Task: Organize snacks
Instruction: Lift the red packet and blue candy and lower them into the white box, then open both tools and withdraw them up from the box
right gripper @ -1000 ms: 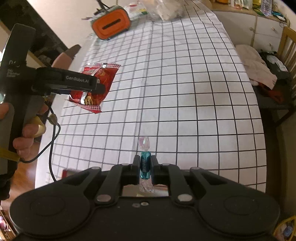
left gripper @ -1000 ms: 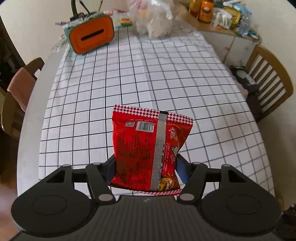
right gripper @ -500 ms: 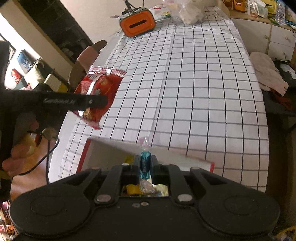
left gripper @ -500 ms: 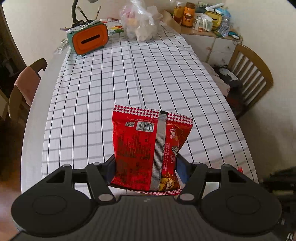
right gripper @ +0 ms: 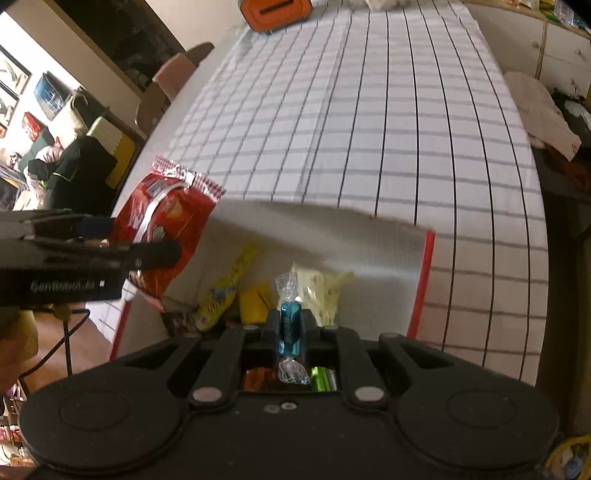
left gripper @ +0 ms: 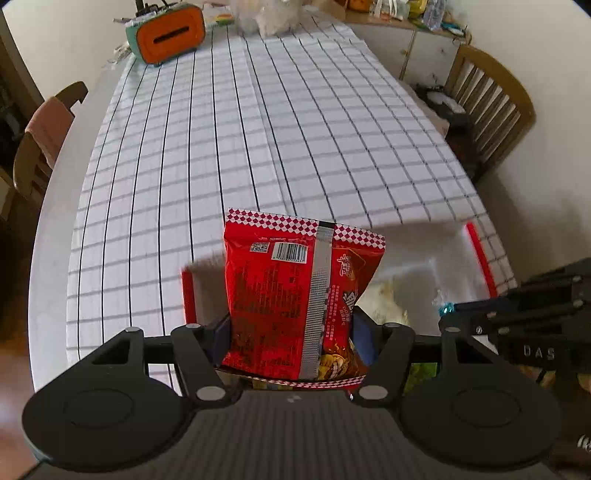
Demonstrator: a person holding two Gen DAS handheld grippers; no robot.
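My left gripper [left gripper: 293,326] is shut on a red snack bag [left gripper: 295,291], held upright above the left part of a white box with red edges [left gripper: 476,254]. The bag [right gripper: 166,218] and left gripper [right gripper: 147,254] also show at the left of the right wrist view. My right gripper [right gripper: 290,325] is shut on a blue wrapped candy [right gripper: 290,326] above the same box [right gripper: 424,273]. Yellow and pale snack packets [right gripper: 317,291] lie inside the box. The right gripper [left gripper: 454,314] shows at the right of the left wrist view.
The box stands at the near end of a table with a white checked cloth [left gripper: 266,129]. An orange tissue box [left gripper: 170,35] and a plastic bag [left gripper: 269,14] are at the far end. Wooden chairs stand at the left [left gripper: 44,136] and right [left gripper: 491,99].
Both grippers have pulled back toward the near end of the table with their snacks. The white box has come into view below them, with packets inside.
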